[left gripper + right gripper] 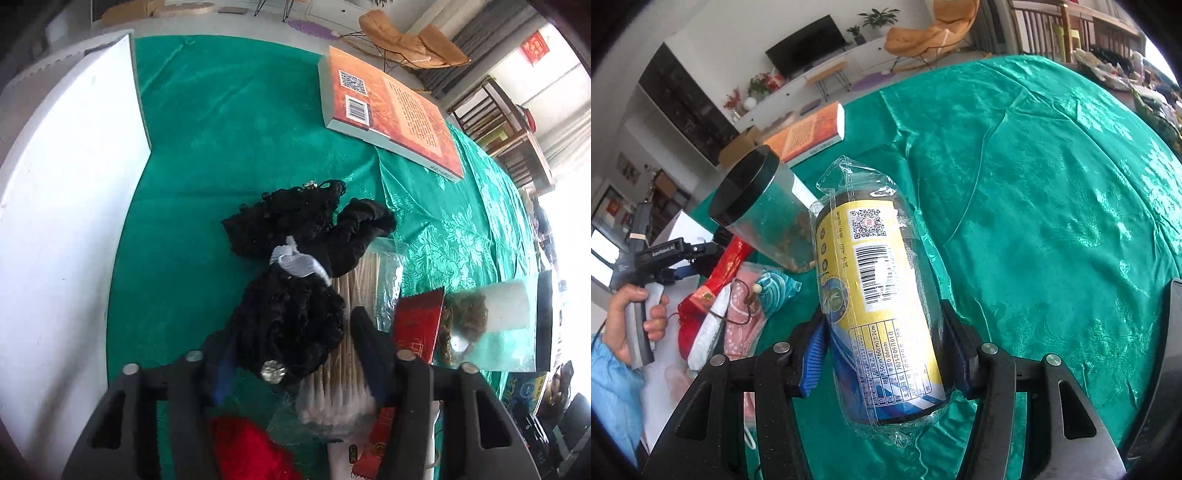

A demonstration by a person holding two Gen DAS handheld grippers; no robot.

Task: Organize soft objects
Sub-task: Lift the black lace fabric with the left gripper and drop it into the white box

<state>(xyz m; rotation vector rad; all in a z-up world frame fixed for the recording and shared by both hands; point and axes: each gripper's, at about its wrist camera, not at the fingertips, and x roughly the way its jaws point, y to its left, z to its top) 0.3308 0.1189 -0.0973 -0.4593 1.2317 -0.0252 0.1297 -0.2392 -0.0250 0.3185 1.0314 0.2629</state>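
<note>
Black lace garment [291,280] in left gripper [291,354], one wrapped roll [882,310] in right gripper [886,350]

On the green satin tablecloth [229,122] lies one orange paperback book [391,107]. Nearer than the book: one black lace fabric bundle with a white ribbon [291,280], one clear packet of wooden cotton swabs [354,332], one red paper envelope [417,325], one red knitted item [247,446], and one clear plastic jar with a dark lid [764,210]. One yellow-labelled roll in clear wrap [882,310]. Two black two-finger grippers: left [295,354], right [886,354].
</note>
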